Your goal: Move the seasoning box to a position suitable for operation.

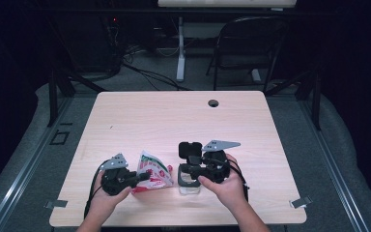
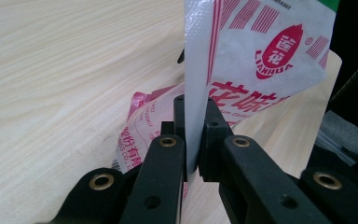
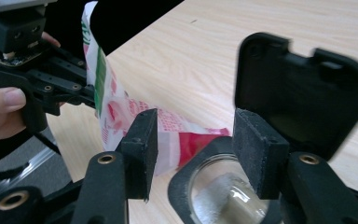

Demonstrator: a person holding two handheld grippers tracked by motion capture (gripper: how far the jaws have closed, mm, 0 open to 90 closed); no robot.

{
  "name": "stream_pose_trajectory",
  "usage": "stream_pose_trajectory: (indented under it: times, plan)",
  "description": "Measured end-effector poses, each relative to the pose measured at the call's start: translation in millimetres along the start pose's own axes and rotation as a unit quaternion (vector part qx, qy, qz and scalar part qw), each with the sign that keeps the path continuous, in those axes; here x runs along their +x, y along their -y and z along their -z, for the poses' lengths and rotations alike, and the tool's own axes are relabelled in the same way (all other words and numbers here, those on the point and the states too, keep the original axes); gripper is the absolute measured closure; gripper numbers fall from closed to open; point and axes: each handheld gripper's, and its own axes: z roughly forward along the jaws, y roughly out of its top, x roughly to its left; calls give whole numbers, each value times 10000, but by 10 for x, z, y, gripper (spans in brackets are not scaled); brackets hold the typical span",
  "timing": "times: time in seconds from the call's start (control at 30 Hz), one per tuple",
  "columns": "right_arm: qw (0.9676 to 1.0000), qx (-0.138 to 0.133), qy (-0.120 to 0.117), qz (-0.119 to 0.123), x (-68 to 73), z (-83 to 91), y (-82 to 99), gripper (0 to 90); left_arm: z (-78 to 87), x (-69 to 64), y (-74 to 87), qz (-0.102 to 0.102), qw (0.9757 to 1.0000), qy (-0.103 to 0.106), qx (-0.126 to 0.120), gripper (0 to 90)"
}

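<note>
- Left gripper, left gripper view: jaws clenched on the white edge seam of the seasoning bag; bag rises to upper right of frame, red logo and print readable.
- Same left gripper in the high view, lower left of centre: bag sits just right of it, low end on the table; the pinch itself is too small to make out there.
- Right gripper, right gripper view: jaws released, wide gap, nothing between the pads. Below the gap, a clear jar with black rim, mouth open, something whitish inside, probably powder, view is blurry.
- Hinged black lid stands open, upper right of that frame; high view shows it as a black square above the jar.
- Left hand wraps its gripper from below, jaws pointing right. Right hand holds its gripper pointing left toward the bag, over the jar.
- Right gripper body covers most of the jar in the high view.
- Background, top of the high view: folding chair, cables on floor.
</note>
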Motion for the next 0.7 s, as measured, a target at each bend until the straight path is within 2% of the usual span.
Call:
stream_pose_trajectory:
  times: [0.17, 0.3, 0.5, 0.7]
  plan:
    - [9997, 175, -136, 83, 80, -100, 5, 507, -12, -24, 19, 40, 10000, 43, 5, 880]
    - [9992, 236, -269, 199, 147, -110, -7, 508, -21, -22, 28, 75, 9999, 81, -7, 879]
    - [9987, 238, -354, 284, 229, -84, -13, 513, -32, 9, 27, 135, 9998, 149, -6, 874]
    - [9980, 201, -487, 335, 291, -50, -32, 531, -44, -5, 25, 113, 9999, 129, 18, 873]
